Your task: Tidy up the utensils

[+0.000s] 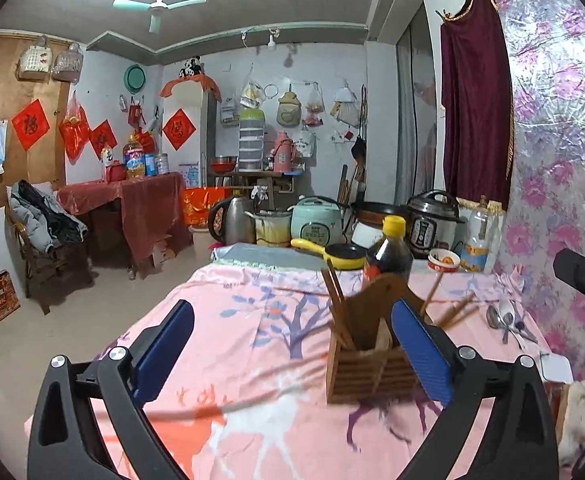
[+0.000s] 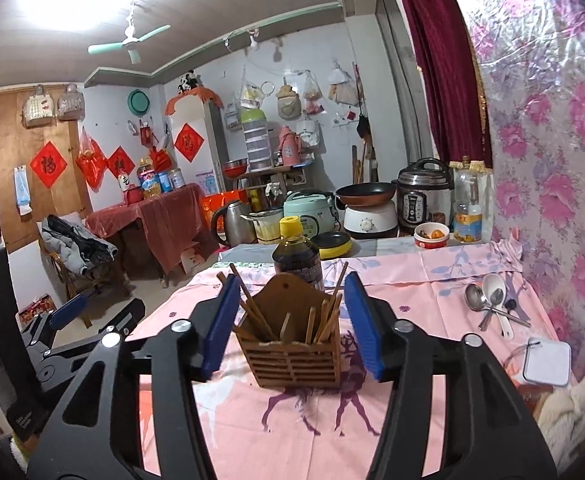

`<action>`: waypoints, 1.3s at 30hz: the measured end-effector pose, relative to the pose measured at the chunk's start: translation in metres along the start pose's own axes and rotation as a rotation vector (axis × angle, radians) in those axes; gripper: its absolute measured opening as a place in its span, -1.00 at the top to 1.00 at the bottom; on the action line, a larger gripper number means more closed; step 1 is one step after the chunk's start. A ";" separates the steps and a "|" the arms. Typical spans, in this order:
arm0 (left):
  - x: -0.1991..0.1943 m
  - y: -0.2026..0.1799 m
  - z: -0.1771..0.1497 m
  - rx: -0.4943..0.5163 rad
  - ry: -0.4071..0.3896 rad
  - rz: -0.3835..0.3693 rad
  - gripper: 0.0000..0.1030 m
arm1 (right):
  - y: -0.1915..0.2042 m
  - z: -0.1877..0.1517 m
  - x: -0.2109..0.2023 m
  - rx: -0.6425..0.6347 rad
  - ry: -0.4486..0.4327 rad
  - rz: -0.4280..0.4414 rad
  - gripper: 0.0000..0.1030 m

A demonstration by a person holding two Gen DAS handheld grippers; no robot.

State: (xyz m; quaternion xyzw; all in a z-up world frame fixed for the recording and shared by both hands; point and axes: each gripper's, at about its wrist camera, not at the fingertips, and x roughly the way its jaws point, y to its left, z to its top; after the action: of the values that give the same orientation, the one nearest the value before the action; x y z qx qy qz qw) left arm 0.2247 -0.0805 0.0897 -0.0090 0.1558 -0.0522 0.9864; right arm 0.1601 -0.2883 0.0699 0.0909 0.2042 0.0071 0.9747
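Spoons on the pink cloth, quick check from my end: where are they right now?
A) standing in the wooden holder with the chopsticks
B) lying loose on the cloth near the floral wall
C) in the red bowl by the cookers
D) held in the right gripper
B: the spoons lie in a loose pile on the pink cloth by the floral wall, apart from the wooden holder, which holds only chopsticks.

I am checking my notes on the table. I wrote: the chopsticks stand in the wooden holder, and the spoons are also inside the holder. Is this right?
Not quite. The chopsticks do stand in the wooden holder, but the spoons are not inside it: they lie on the pink cloth off to the holder's right, near the flowered wall. The right wrist view shows this clearly.
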 end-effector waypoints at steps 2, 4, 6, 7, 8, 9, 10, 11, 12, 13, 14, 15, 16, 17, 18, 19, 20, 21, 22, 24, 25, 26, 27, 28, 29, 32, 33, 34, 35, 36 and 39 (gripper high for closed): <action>-0.010 0.001 -0.004 -0.008 0.009 -0.003 -0.89 | 0.003 -0.006 -0.011 0.002 -0.008 -0.012 -0.11; -0.020 0.003 -0.006 -0.016 0.014 -0.005 -0.89 | 0.004 -0.012 -0.022 0.014 -0.014 -0.017 -0.17; -0.028 0.003 -0.008 -0.016 0.015 -0.004 -0.89 | 0.006 -0.015 -0.031 0.019 -0.020 -0.025 -0.20; -0.034 0.003 -0.009 -0.013 0.013 -0.002 -0.89 | 0.006 -0.017 -0.035 0.019 -0.022 -0.028 -0.22; -0.039 0.002 -0.009 -0.011 0.011 0.000 -0.89 | 0.007 -0.019 -0.041 0.019 -0.023 -0.028 -0.23; -0.043 0.002 -0.010 -0.010 0.010 0.001 -0.89 | 0.008 -0.021 -0.046 0.019 -0.024 -0.029 -0.24; -0.046 0.002 -0.010 -0.010 0.010 0.001 -0.89 | 0.009 -0.023 -0.049 0.018 -0.025 -0.029 -0.26; -0.052 0.002 -0.011 -0.009 0.009 0.001 -0.89 | 0.010 -0.025 -0.055 0.018 -0.028 -0.032 -0.27; -0.055 0.000 -0.011 -0.007 0.009 0.002 -0.89 | 0.010 -0.026 -0.059 0.019 -0.032 -0.035 -0.29; -0.061 -0.001 -0.013 -0.004 0.008 0.005 -0.89 | 0.010 -0.028 -0.065 0.022 -0.036 -0.036 -0.32; -0.065 -0.001 -0.014 0.000 0.006 0.009 -0.89 | 0.010 -0.030 -0.069 0.024 -0.039 -0.034 -0.33; -0.070 -0.001 -0.015 0.002 0.004 0.011 -0.89 | 0.011 -0.030 -0.072 0.024 -0.041 -0.034 -0.34; -0.076 -0.001 -0.016 0.004 0.002 0.015 -0.89 | 0.012 -0.032 -0.079 0.025 -0.044 -0.037 -0.37; -0.080 -0.001 -0.017 0.004 0.001 0.016 -0.89 | 0.013 -0.034 -0.083 0.024 -0.046 -0.041 -0.42; -0.087 -0.001 -0.018 0.002 0.000 0.016 -0.89 | 0.014 -0.036 -0.088 0.021 -0.051 -0.046 -0.43; -0.091 0.000 -0.018 0.001 0.000 0.017 -0.89 | 0.015 -0.037 -0.094 0.018 -0.055 -0.051 -0.46; -0.098 0.000 -0.020 -0.001 -0.001 0.018 -0.89 | 0.016 -0.040 -0.098 0.016 -0.057 -0.055 -0.49; -0.104 0.000 -0.022 -0.001 -0.003 0.020 -0.89 | 0.017 -0.042 -0.103 0.014 -0.058 -0.061 -0.51; -0.111 0.001 -0.023 0.001 -0.005 0.024 -0.89 | 0.017 -0.044 -0.107 0.013 -0.057 -0.066 -0.56; -0.123 0.001 -0.027 0.008 -0.012 0.036 -0.89 | 0.019 -0.051 -0.118 0.013 -0.049 -0.075 -0.65; -0.129 0.001 -0.028 0.010 -0.016 0.040 -0.89 | 0.019 -0.054 -0.123 0.017 -0.046 -0.079 -0.71; -0.138 0.002 -0.030 0.012 -0.021 0.044 -0.89 | 0.019 -0.058 -0.129 0.025 -0.039 -0.084 -0.76; -0.147 0.002 -0.033 0.013 -0.026 0.049 -0.89 | 0.019 -0.060 -0.133 0.031 -0.031 -0.083 -0.78; -0.153 0.003 -0.034 0.013 -0.030 0.053 -0.89 | 0.020 -0.063 -0.137 0.037 -0.021 -0.080 -0.82; -0.164 0.004 -0.036 0.010 -0.039 0.060 -0.89 | 0.020 -0.066 -0.143 0.044 -0.011 -0.070 -0.84; -0.189 0.010 -0.043 -0.005 -0.057 0.077 -0.89 | 0.022 -0.075 -0.163 0.053 -0.012 -0.046 -0.86; -0.198 0.012 -0.045 -0.011 -0.063 0.080 -0.89 | 0.023 -0.077 -0.167 0.052 -0.013 -0.040 -0.87; -0.204 0.015 -0.047 -0.015 -0.068 0.082 -0.89 | 0.023 -0.078 -0.173 0.050 -0.014 -0.035 -0.87; -0.213 0.018 -0.049 -0.024 -0.075 0.083 -0.89 | 0.025 -0.081 -0.179 0.043 -0.017 -0.037 -0.87; -0.219 0.021 -0.051 -0.032 -0.079 0.080 -0.89 | 0.028 -0.082 -0.183 0.034 -0.022 -0.044 -0.87; -0.229 0.025 -0.054 -0.028 -0.090 0.078 -0.89 | 0.031 -0.085 -0.190 0.024 -0.035 -0.065 -0.87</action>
State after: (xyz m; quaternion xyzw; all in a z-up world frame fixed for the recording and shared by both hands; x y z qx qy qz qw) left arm -0.0060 -0.0318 0.1081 -0.0193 0.1123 -0.0111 0.9934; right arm -0.0478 -0.2530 0.0741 0.0959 0.1900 -0.0284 0.9767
